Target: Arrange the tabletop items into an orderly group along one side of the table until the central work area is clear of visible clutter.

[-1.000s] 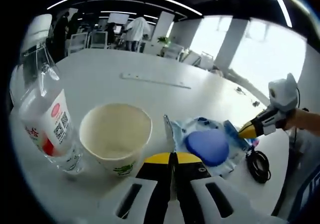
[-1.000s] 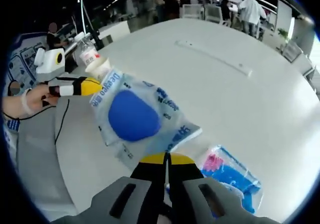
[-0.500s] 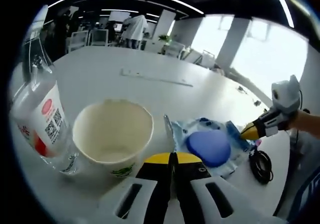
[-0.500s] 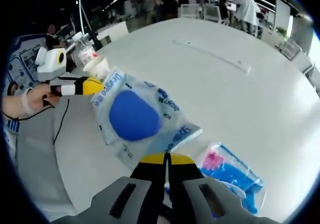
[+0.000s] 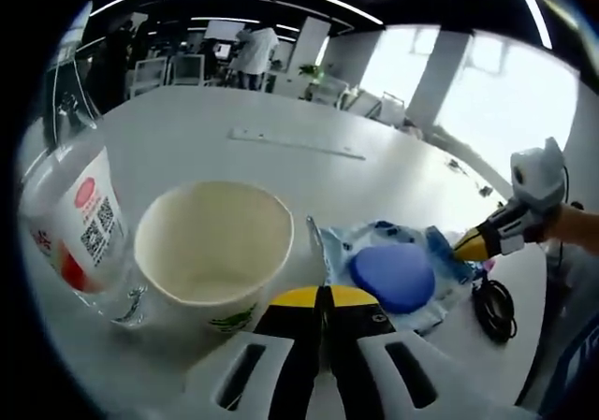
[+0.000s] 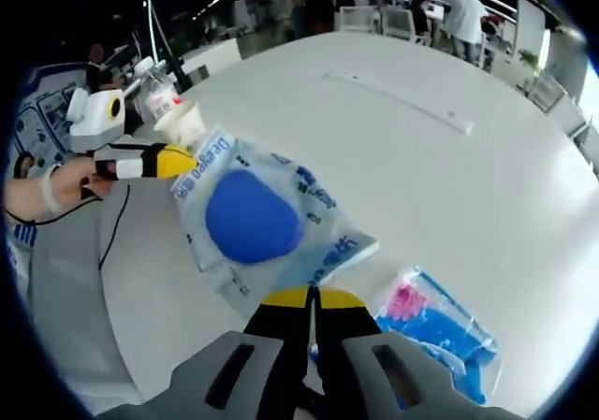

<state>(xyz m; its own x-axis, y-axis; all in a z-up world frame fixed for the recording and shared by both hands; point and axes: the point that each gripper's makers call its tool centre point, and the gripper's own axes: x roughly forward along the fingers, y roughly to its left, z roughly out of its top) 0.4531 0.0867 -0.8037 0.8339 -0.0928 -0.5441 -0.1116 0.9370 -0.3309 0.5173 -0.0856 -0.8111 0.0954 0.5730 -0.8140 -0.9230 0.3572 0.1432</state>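
A clear packet with a blue round pad (image 5: 393,275) lies stretched over the white table (image 5: 187,130). My left gripper (image 5: 323,294) is shut on its near edge, beside a paper cup (image 5: 213,252) and a plastic bottle (image 5: 70,224) with a red and white label. In the right gripper view the same packet (image 6: 253,219) spans from my right gripper (image 6: 309,296), shut on one corner, to the left gripper's yellow tip (image 6: 173,163) at the opposite corner. The right gripper (image 5: 465,245) shows at the packet's far side in the left gripper view.
A second packet with pink and blue contents (image 6: 440,331) lies just right of my right gripper. A black cable (image 5: 493,308) is coiled near the table edge. A long flat strip (image 6: 398,105) sits mid-table. People and desks stand beyond the table.
The left gripper view has edged closer to the cup and bottle, which now look larger. Both grippers stay shut on the packet, which has barely moved.
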